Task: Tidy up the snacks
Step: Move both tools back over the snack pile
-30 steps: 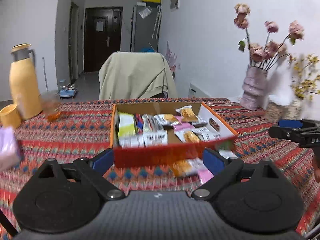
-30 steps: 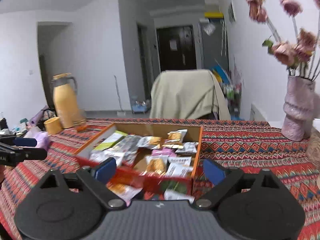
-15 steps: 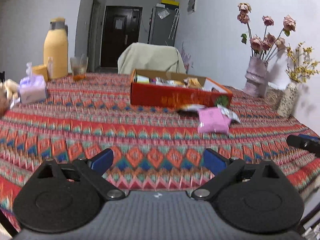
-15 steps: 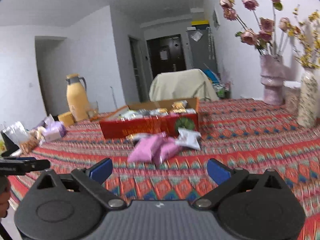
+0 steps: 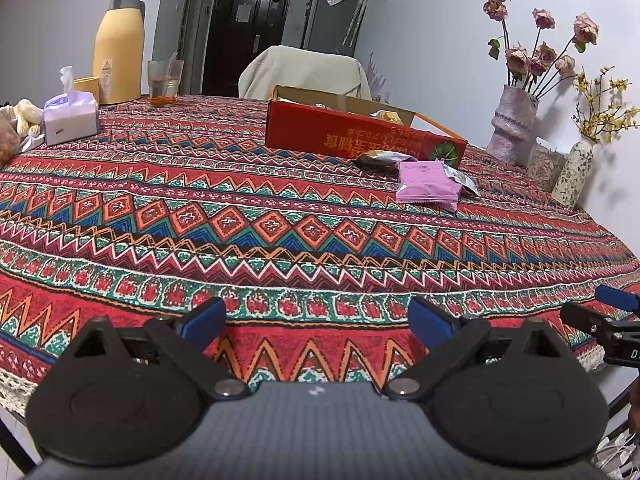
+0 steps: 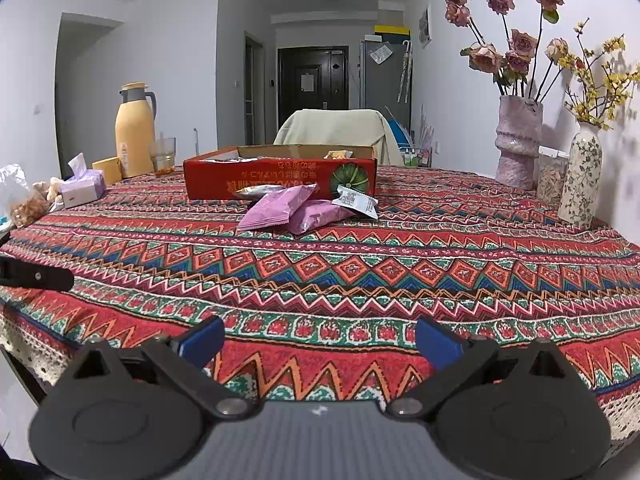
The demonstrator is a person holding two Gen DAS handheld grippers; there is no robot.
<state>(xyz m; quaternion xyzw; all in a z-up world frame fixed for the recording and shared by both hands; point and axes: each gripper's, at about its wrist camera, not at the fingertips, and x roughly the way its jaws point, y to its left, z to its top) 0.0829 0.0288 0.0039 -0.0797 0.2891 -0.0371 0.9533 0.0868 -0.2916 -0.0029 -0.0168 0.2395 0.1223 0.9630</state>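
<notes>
The red snack box [image 6: 280, 178] stands on the patterned tablecloth [image 6: 360, 276] toward the far side of the table, its printing upside down as seen from here. Both views look at it from low down, so most of what lies inside is hidden behind the near wall; only the tops of a few packets [image 6: 338, 154] peek above the rim, too little to count. Outside the box, just in front of its near wall, lie four loose packets in the right wrist view: two pink packets [image 6: 280, 208] overlapping each other, one silver packet [image 6: 260, 191] partly tucked behind them, and one white packet [image 6: 356, 200] resting against the box. From the left wrist view the second pink packet is covered by the first [image 5: 428, 182].

The left gripper [image 5: 318, 316] hangs over the near table edge, its two blue pads wide apart with nothing between them. The right gripper [image 6: 318, 340] sits likewise, spread and empty; its tip also shows at the right border of the left view, cut off.

Further out: one yellow thermos [image 6: 134, 132], one glass [image 6: 162, 156], one tissue pack [image 6: 82, 188], a bag of snacks [image 6: 24, 204] cut by the left border, two vases [image 6: 516, 144] with flowers, and one draped chair [image 6: 340, 128]
</notes>
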